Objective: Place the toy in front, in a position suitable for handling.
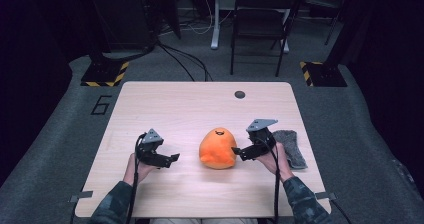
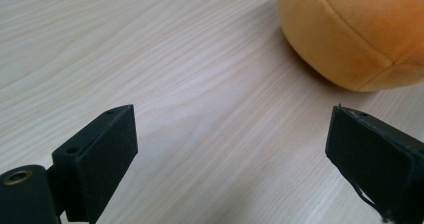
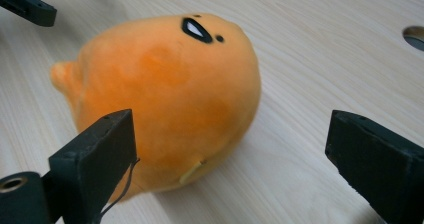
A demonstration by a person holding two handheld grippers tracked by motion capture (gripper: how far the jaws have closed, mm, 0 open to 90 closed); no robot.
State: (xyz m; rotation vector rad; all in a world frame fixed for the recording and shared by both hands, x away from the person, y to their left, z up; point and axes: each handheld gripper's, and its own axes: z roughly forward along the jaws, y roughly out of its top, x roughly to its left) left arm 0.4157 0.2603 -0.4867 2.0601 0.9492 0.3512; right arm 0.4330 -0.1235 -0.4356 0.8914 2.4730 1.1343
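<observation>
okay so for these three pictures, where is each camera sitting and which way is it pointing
High view: sits above the person's side of the table, facing forward and down; shows both forearms, the left gripper, the right gripper, an orange plush toy and a grey cloth.
Left gripper view: rides on the left gripper, looking along its open fingers over bare tabletop toward the plush toy's edge.
Right gripper view: rides on the right gripper, facing the plush toy close up between open fingers.
Shared: all three show the plush toy and wooden table.

From above I see a round orange plush toy (image 1: pixel 218 148) resting on the pale wooden worktop (image 1: pixel 200 104). My left tool (image 1: pixel 172 158) sits open, apart from it; my right tool (image 1: pixel 237 151) gapes just beside it, a grey fuzzy cloth (image 1: pixel 291 146) behind.
</observation>
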